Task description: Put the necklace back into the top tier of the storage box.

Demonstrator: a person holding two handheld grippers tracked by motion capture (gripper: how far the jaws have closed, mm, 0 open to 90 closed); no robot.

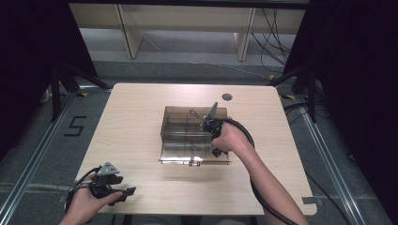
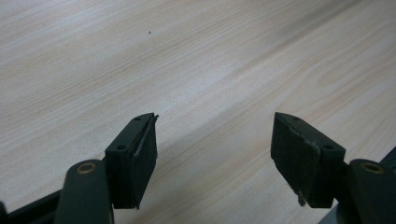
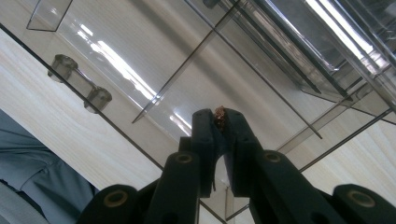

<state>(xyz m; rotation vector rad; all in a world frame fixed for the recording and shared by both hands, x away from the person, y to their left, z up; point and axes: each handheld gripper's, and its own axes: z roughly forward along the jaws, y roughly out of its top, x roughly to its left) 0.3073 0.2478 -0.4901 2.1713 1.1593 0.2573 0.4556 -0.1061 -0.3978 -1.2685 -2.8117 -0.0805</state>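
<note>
A clear smoky plastic box (image 1: 174, 123) with inner dividers stands at the middle of the wooden table (image 1: 136, 122). My right gripper (image 1: 210, 131) reaches down over the box's right part. In the right gripper view its jaws (image 3: 220, 128) are shut on a small brown bit (image 3: 219, 113), just above a clear panel of the box (image 3: 140, 56) that carries a clear handle (image 3: 81, 84). My left gripper (image 1: 126, 194) rests at the table's near left corner. In the left gripper view it (image 2: 215, 158) stands open over bare wood with nothing between its pads.
A round cable hole (image 1: 227, 97) sits near the table's far edge. Black stand legs (image 1: 58, 89) flank the table on both sides, and cables trail on the floor at the right (image 1: 300, 110). Pale shelving (image 1: 187, 28) stands beyond.
</note>
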